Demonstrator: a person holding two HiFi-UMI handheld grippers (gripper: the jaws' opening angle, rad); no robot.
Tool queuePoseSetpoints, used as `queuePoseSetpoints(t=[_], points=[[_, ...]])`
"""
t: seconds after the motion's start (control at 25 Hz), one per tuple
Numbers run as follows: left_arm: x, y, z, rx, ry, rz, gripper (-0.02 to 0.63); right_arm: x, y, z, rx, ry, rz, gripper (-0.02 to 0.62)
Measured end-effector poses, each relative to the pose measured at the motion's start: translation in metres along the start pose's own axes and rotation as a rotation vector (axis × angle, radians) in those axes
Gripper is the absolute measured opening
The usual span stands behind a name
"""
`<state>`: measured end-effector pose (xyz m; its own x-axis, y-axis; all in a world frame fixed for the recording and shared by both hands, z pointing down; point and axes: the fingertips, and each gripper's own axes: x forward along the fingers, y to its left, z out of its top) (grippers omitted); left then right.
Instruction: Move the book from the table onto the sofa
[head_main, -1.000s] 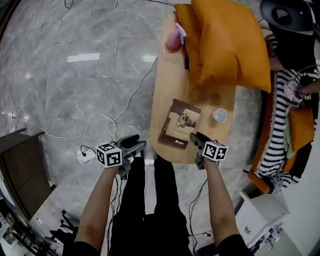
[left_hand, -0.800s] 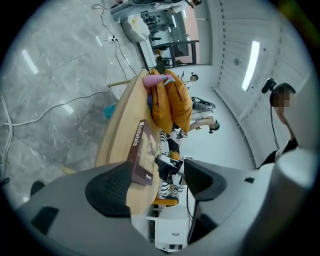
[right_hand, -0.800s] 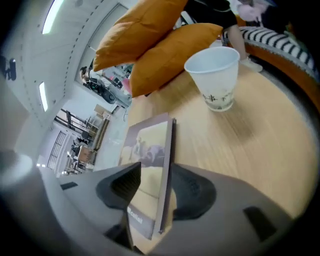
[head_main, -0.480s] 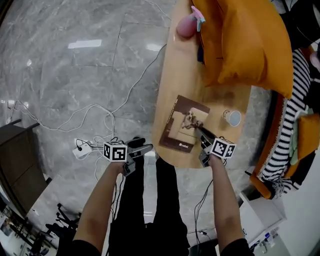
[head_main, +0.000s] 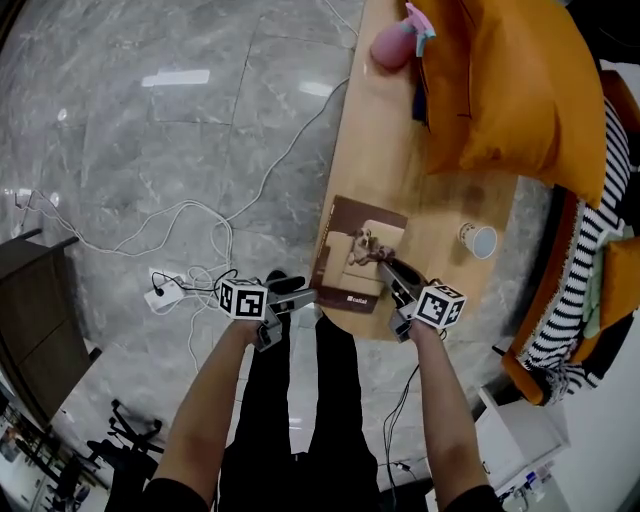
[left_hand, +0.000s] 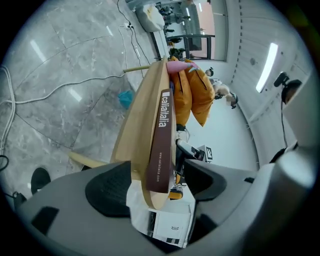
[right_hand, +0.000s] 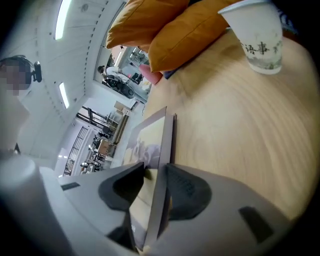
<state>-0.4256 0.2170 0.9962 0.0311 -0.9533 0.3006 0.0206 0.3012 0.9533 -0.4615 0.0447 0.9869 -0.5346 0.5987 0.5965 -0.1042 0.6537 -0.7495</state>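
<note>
The left gripper has dropped to the level of the wooden table's rim. Its jaws have just been opening and stand wide apart, facing the book's spine edge-on, contact unclear. The right gripper has slid forward, jaws just closing, and is clamped on the book's near edge. The book lies on the table, its cover partly hidden.

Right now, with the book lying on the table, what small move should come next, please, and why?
I would probably ease the left gripper forward onto the book's spine. Its fingers have just been opening, grip nothing and face that spine, while the right gripper's have just been closing on the book's opposite edge.
</note>
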Motion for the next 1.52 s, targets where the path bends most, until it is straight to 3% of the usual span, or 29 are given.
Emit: queuePoseSetpoints(t=[0.36,0.64,0.8,1.12,1.32,1.52], points=[[0.002,0.005,-0.019,-0.029,0.006,-0.032,0.320,0.013,0.019,-0.017,-0.003,0.010,0.052,0.144],[-0.006,0.000,-0.026,-0.026,0.024,-0.044,0.185,0.015,0.027,-0.028,0.016,0.018,0.065,0.144],[-0.014,-0.014,-0.031,-0.004,0.054,-0.094,0.155,0.014,0.032,-0.031,0.032,0.023,0.075,0.144],[-0.046,-0.058,-0.028,-0.034,-0.018,-0.185,0.147,-0.006,0.071,-0.031,0.051,0.036,0.146,0.144],[-0.070,-0.111,-0.035,-0.054,-0.054,-0.265,0.147,-0.045,0.124,-0.021,0.018,0.026,0.213,0.144],[-0.101,-0.167,-0.030,-0.016,-0.080,-0.316,0.147,-0.077,0.185,0.001,0.011,-0.031,0.287,0.183]])
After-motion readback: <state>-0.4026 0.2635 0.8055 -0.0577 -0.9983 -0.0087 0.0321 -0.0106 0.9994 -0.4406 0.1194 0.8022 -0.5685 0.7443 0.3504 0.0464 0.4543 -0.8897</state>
